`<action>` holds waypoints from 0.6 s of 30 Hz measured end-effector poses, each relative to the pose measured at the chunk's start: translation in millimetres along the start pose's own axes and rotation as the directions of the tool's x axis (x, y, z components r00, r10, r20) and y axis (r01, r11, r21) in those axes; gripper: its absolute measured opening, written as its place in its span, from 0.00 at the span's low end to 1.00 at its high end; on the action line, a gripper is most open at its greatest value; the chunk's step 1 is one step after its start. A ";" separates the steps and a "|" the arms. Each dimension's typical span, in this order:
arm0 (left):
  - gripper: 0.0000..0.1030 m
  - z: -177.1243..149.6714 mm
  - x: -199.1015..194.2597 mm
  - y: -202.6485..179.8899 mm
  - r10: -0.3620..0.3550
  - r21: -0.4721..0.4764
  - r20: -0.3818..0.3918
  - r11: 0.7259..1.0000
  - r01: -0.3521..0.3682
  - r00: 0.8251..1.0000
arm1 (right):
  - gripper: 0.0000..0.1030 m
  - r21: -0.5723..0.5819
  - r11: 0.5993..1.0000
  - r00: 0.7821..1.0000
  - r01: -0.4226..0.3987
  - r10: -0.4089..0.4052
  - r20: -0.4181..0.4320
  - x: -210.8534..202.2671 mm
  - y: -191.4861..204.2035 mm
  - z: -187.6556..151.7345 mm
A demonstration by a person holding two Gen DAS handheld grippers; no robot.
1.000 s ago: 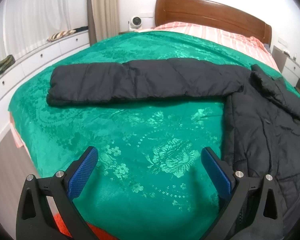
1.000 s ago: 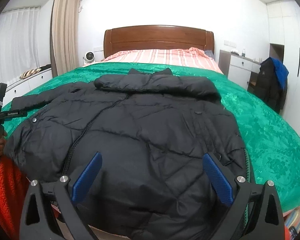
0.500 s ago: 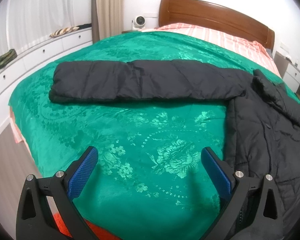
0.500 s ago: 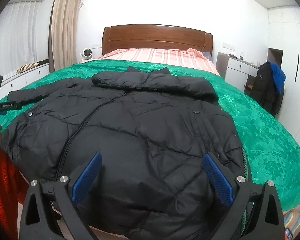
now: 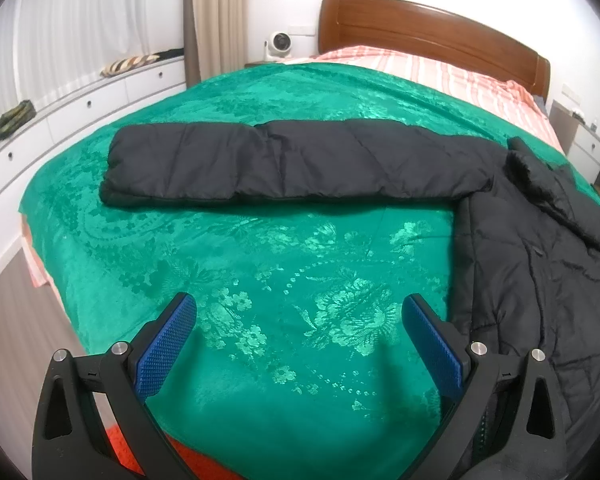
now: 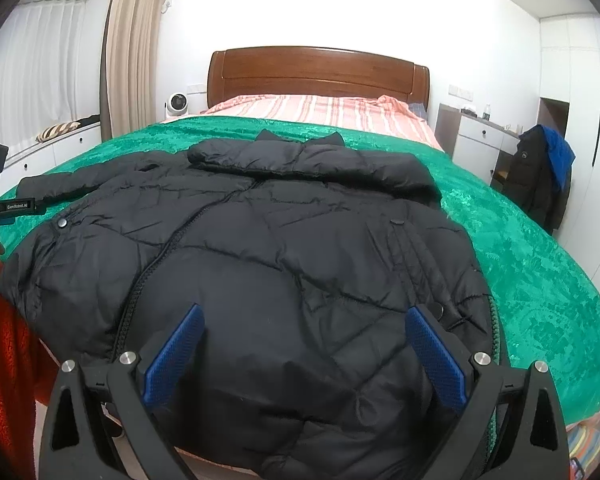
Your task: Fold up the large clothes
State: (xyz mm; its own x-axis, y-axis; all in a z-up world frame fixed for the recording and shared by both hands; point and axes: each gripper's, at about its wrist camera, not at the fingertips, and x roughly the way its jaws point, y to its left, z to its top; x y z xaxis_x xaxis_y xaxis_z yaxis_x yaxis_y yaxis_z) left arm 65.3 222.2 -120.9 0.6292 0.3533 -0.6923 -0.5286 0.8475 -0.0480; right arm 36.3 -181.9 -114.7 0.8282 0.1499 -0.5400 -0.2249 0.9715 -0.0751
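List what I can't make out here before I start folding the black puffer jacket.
- Black puffer jacket: its hem, right wrist view, is cut off by the bottom edge behind the open right gripper.
- Its right sleeve: seemingly folded across the chest, cuff not discernible.
- Jacket body, left wrist view: cut off at the right edge beside the open left gripper; only the outstretched sleeve shows fully.
- Small items on the white nightstand: too small to identify.

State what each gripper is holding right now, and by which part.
Nothing is held. The left gripper is open over the green bedspread, beside the black jacket. The right gripper is open above the jacket's lower front, not touching it.
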 end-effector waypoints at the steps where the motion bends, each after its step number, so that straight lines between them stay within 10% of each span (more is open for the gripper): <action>1: 0.99 0.0 0.0 0.0 0.000 0.000 -0.001 1.000 0.000 1.000 | 0.97 0.000 1.000 1.000 0.000 0.000 0.002 -0.2 0.0 0.1; 18: 0.99 0.8 3.6 1.0 -0.005 -0.004 -0.015 1.000 0.005 1.000 | 0.97 -0.005 1.000 1.000 -0.006 0.006 -0.002 0.8 1.2 0.2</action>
State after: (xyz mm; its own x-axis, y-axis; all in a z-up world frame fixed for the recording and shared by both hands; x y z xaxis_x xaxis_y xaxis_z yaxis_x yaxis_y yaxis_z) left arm 67.6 224.6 -122.9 0.6232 0.3428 -0.7030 -0.5279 0.8475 -0.0547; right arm 36.7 -180.6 -115.1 0.8260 0.1554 -0.5418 -0.2322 0.9697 -0.0759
